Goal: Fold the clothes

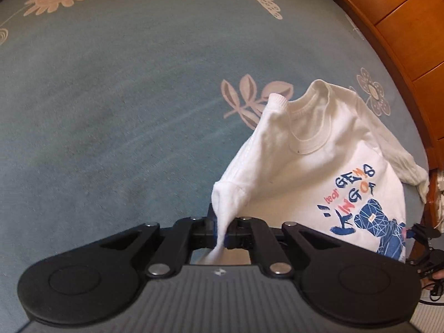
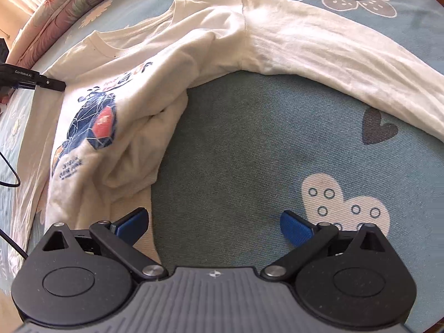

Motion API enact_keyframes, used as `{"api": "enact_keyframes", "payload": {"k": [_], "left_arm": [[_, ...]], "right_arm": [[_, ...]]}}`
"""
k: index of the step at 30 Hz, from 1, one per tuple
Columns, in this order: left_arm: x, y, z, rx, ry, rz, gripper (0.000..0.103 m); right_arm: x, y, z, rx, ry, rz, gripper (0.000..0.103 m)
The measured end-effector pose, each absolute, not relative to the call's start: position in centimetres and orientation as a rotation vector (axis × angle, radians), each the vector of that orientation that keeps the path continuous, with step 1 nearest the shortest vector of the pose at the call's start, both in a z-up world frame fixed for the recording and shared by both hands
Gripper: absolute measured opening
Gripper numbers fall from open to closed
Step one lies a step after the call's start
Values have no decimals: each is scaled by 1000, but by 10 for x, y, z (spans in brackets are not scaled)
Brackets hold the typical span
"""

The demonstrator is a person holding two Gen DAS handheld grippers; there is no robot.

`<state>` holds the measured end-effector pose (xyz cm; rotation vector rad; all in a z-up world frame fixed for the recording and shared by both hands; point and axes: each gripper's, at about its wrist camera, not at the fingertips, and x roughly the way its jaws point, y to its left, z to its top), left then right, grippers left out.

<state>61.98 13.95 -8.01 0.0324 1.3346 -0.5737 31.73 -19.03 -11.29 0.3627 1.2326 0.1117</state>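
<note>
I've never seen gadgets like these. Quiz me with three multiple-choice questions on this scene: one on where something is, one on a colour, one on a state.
1. Where does the white long-sleeved shirt with the blue print lie?
A. on a blue-grey flowered bedspread
B. on a wooden floor
C. in a basket

2. What colour are the pads of the right gripper?
A. red
B. blue
C. yellow

3. How does the left gripper stand?
A. wide open, holding nothing
B. shut on a pinch of the shirt's cloth
C. shut on a hanger

Answers: 1 A, flowered cloth shows all around the shirt. 2 B, both pads are blue. 3 B, white fabric runs between its closed jaws.
</note>
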Motion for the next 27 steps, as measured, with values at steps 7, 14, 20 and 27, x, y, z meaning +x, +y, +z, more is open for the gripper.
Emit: {"api": "enact_keyframes", "payload": {"k": [7,14,20,27], "left_arm": [[631,132,-107,21,1369,-483,6],[626,148,-98,-44,1371,-432,6],[617,157,-105,-107,1394,-378,10],[603,153,-102,-35,1337,-326,7]], "right_arm": [[310,-203,-105,362,1225,75,103],[318,-217,-98,372,1198,66,103],[328,-221,-93,369,1192,79,103],[343,-215,-96,342,1214,112,103]]}}
